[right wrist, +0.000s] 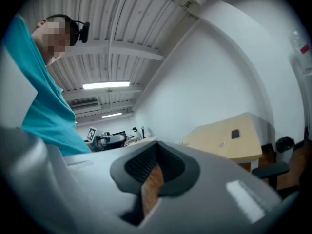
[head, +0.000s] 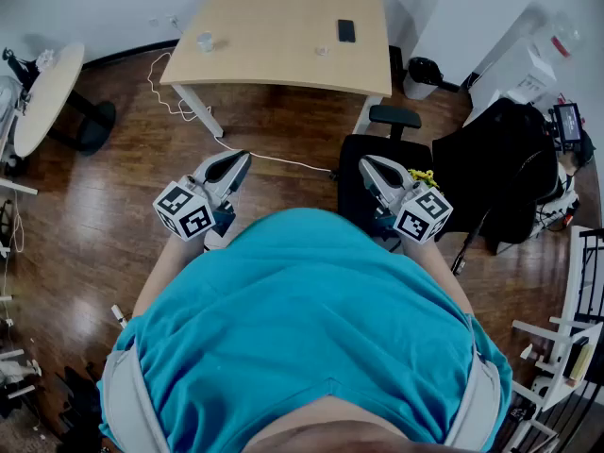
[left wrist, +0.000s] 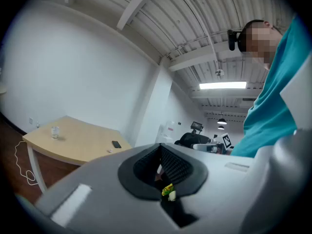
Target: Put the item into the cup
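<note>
A small clear cup (head: pixel 205 41) stands on the light wooden table (head: pixel 274 59) at its left end. A little pale item (head: pixel 322 51) lies on the same table toward the right, near a black phone (head: pixel 346 30). Both grippers are held close to the person's teal shirt, well short of the table. My left gripper (head: pixel 236 160) is shut with nothing held, and my right gripper (head: pixel 369 165) is shut and empty too. The left gripper view shows the cup (left wrist: pixel 55 132) and the item (left wrist: pixel 109 150) far off beyond the shut left gripper (left wrist: pixel 161 165). The right gripper (right wrist: pixel 155 169) points up toward the table (right wrist: pixel 229 138).
A black office chair (head: pixel 392 119) stands between the person and the table's right end. A white cable (head: pixel 189 111) trails over the wooden floor by the table leg. A round table (head: pixel 42 92) is at the left. A dark bag on a stand (head: pixel 510 173) is at the right.
</note>
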